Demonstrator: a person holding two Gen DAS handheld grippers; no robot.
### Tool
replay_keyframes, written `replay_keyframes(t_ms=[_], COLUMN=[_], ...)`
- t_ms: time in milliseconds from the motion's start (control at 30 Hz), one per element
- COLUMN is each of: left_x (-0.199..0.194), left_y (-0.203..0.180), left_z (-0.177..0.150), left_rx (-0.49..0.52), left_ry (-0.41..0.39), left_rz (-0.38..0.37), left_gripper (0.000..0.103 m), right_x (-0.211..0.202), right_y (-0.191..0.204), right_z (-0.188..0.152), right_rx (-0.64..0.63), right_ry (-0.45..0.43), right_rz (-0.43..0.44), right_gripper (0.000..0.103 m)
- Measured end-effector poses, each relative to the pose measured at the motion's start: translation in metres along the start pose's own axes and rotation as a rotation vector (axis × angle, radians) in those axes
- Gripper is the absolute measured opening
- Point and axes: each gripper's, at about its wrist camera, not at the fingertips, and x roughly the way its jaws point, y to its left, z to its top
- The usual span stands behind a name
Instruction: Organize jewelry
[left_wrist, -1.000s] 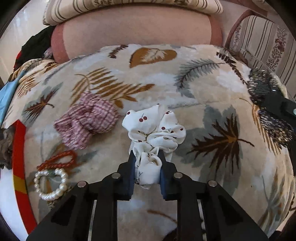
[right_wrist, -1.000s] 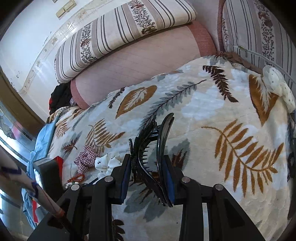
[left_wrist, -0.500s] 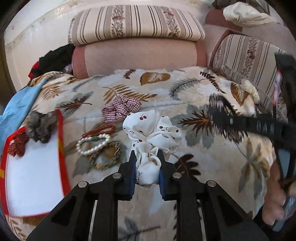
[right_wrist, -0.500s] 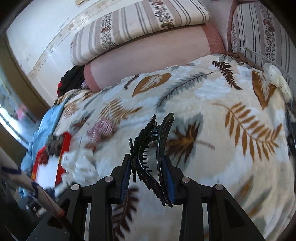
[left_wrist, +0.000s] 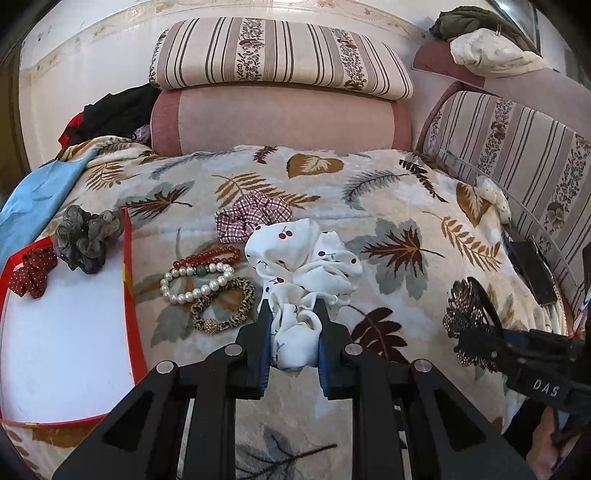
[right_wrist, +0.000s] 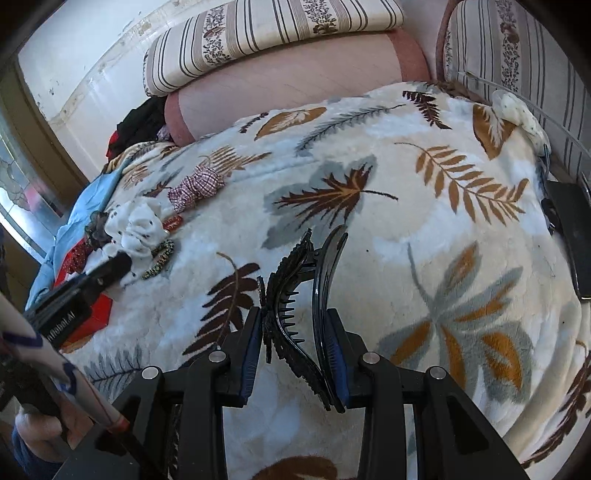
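My left gripper (left_wrist: 293, 325) is shut on a white cherry-print scrunchie (left_wrist: 303, 266) and holds it above the leaf-print blanket. It also shows in the right wrist view (right_wrist: 135, 229). My right gripper (right_wrist: 293, 332) is shut on a black hair claw clip (right_wrist: 303, 306), seen in the left wrist view (left_wrist: 469, 314) at the right. A red-rimmed white tray (left_wrist: 127, 280) at the left holds a grey scrunchie (left_wrist: 86, 238) and a red dotted bow (left_wrist: 31, 271). A plaid scrunchie (left_wrist: 251, 216), a red bead bracelet (left_wrist: 208, 256), a pearl bracelet (left_wrist: 195, 282) and a leopard hair tie (left_wrist: 225, 306) lie on the blanket.
Striped cushions (left_wrist: 280, 59) and a pink bolster (left_wrist: 280, 118) line the back. A blue cloth (left_wrist: 37, 195) lies at the left. A cream bow (left_wrist: 493, 197) and a dark phone (left_wrist: 535, 273) sit at the blanket's right edge.
My left gripper has lifted and pulled back with the white scrunchie, bringing the tray into view. My right gripper has moved with the claw clip still in it.
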Motion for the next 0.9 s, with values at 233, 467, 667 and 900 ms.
replay_keyframes(t_ms=[233, 467, 667, 900], left_x=[-0.004, -0.005, 0.000, 0.006], left_y=[0.000, 0.001, 0.010, 0.016], left_z=[0.002, 0.002, -0.006, -0.006], left_rx=[-0.001, 0.005, -0.020, -0.060], left_ry=[-0.011, -0.024, -0.020, -0.004], left_rz=[-0.006, -0.003, -0.006, -0.011], left_gripper=[0.019, 0.019, 0.019, 0.019], right_x=[0.002, -0.005, 0.004, 0.024], right_y=[0.011, 0.016, 0.012, 0.018], right_z=[-0.003, -0.003, -0.007, -0.007], right_rx=[-0.003, -0.013, 0.013, 0.015], right_ry=[0.010, 0.000, 0.021, 0.058], right_rz=[0.005, 0.020, 0.044, 0.069], right_gripper=[0.036, 0.036, 0.036, 0.036])
